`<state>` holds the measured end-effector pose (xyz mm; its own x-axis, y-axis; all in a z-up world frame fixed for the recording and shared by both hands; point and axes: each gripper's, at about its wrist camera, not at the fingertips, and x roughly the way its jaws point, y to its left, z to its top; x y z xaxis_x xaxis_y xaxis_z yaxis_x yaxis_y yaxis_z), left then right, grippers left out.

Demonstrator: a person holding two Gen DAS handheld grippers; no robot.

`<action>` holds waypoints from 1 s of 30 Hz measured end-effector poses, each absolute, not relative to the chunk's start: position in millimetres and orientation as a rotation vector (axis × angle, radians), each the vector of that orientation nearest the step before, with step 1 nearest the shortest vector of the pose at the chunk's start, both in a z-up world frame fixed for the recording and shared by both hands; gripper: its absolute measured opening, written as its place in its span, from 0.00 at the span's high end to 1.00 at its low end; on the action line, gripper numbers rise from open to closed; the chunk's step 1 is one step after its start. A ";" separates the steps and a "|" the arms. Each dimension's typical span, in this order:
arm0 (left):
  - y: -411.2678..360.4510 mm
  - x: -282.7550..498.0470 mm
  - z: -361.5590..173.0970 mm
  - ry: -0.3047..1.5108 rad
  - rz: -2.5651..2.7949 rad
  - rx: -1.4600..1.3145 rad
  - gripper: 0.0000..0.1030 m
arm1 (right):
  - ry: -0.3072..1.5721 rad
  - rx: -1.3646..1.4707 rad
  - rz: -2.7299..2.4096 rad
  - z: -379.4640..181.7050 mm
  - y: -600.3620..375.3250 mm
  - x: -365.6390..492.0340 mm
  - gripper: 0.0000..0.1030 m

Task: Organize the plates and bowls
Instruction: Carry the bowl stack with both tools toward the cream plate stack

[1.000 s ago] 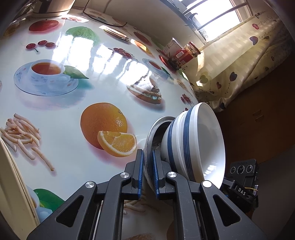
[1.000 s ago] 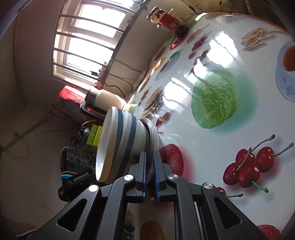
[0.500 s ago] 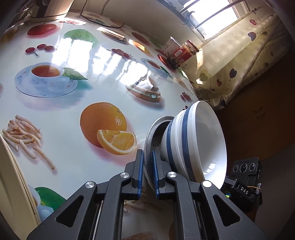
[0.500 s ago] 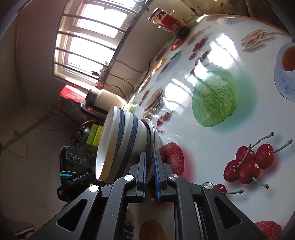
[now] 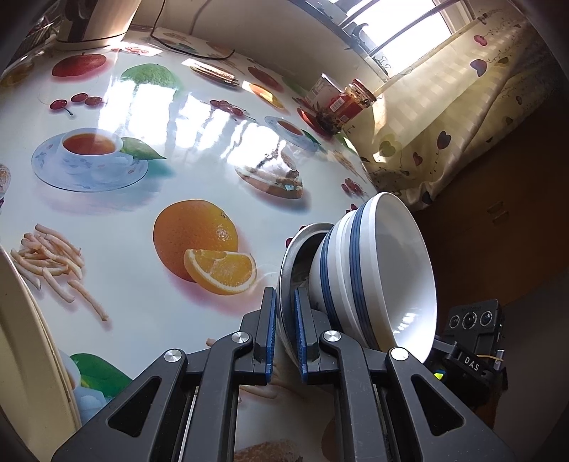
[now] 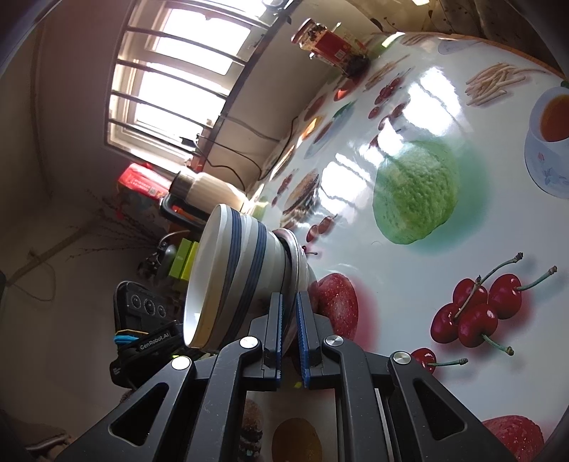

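A metal plate (image 5: 290, 256) carries nested white bowls with blue stripes (image 5: 384, 270). My left gripper (image 5: 284, 320) is shut on the plate's near rim. My right gripper (image 6: 290, 320) is shut on the opposite rim of the same metal plate (image 6: 297, 259), with the striped bowls (image 6: 231, 273) on it. The stack is held over the table with the fruit-print cloth (image 5: 142, 231). Each gripper's body shows beyond the bowls in the other's view.
A jar and a red box (image 5: 341, 103) stand at the table's far edge by the window. A kettle (image 5: 96, 21) and a cable sit at the back left. A cream plate rim (image 5: 21, 337) lies at the left. A curtain (image 5: 444, 117) hangs to the right.
Both grippers have carried the plate and bowls a little further over the table; the printed pictures have shifted slightly in both views. The grip is unchanged.
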<state>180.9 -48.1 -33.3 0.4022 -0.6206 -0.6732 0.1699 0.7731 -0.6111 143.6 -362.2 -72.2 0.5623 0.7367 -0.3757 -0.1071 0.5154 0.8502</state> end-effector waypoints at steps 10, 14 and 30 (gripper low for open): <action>-37.0 172.5 -22.5 1.022 -0.504 -0.498 0.90 | 0.825 0.867 0.611 -60.8 -352.8 147.7 0.90; -30.3 167.9 -16.4 1.009 -0.493 -0.494 0.90 | 0.825 0.857 0.628 -54.4 -347.5 149.4 0.90; 2.8 146.9 7.3 0.950 -0.422 -0.513 0.90 | 0.829 0.810 0.712 -31.6 -314.7 157.2 0.90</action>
